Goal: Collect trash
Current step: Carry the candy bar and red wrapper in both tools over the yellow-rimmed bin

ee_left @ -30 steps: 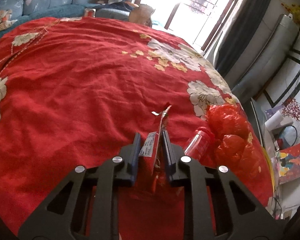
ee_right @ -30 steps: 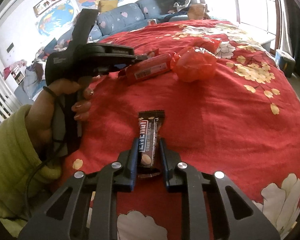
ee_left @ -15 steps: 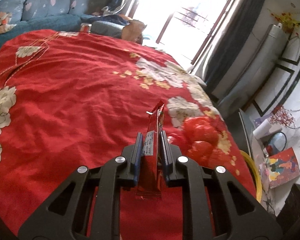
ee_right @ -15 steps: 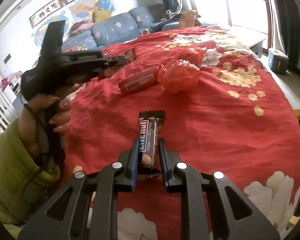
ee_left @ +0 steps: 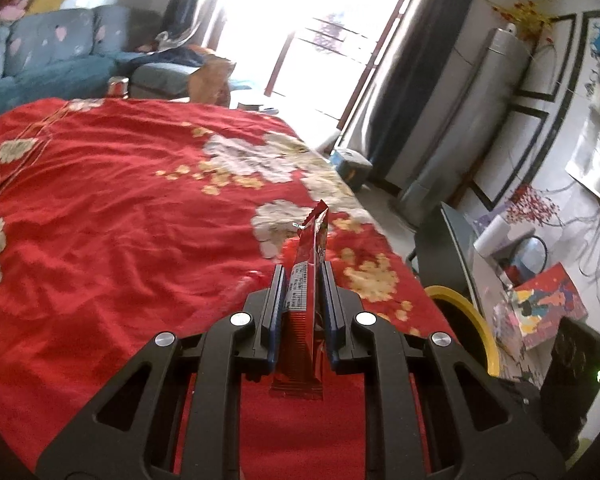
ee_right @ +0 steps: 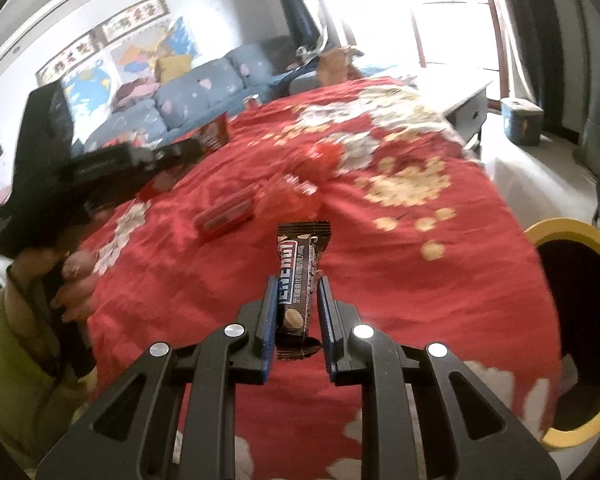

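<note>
My left gripper (ee_left: 301, 272) is shut on a red snack wrapper (ee_left: 306, 280) that stands on edge between the pads, lifted above the red flowered tablecloth (ee_left: 120, 220). My right gripper (ee_right: 297, 284) is shut on a brown chocolate-bar wrapper (ee_right: 298, 276), also held up off the cloth. In the right wrist view the left gripper (ee_right: 204, 146) shows at the left with its red wrapper (ee_right: 214, 134), held by a hand (ee_right: 66, 276). A red bottle (ee_right: 224, 216) and a crumpled red plastic bag (ee_right: 300, 192) lie on the cloth beyond. A yellow-rimmed bin (ee_right: 572, 328) stands beside the table at the right.
The bin's yellow rim (ee_left: 472, 320) also shows past the table edge in the left wrist view. A blue sofa (ee_left: 52, 56) stands behind the table, a small can (ee_left: 118, 86) at the far edge. Shelves with clutter (ee_left: 540, 300) fill the right side.
Both grippers have risen with their wrappers and swung right. The bottle and red bag have dropped out of the left wrist view, and the yellow bin has come into both views.
</note>
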A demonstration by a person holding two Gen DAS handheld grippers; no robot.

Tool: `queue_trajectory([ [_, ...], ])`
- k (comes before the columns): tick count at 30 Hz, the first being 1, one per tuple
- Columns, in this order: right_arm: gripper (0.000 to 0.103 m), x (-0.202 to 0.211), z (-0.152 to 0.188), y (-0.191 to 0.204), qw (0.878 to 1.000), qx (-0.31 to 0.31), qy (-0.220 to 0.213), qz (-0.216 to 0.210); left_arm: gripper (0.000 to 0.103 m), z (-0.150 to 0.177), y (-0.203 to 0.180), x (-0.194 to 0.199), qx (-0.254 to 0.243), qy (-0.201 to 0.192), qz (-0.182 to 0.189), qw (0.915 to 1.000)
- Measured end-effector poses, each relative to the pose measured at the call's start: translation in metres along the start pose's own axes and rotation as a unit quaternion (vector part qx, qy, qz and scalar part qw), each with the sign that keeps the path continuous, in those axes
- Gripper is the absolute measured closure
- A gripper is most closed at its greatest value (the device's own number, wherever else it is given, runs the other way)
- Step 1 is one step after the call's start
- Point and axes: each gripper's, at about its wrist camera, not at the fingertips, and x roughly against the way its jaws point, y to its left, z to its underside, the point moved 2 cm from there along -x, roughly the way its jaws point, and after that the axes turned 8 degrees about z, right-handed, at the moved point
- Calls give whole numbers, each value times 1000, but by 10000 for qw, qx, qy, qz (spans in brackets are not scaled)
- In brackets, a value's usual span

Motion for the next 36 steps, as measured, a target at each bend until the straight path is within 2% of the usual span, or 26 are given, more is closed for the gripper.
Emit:
queue_trajectory([
  [22, 84, 29, -20, -79, 9933, -862, -512, 580, 91, 16, -76, -21, -787, 301, 452, 9954],
  [36, 84, 38, -18, -127, 9841, -1381, -667, 899, 91, 32, -128, -44, -1299, 568, 770, 9869],
])
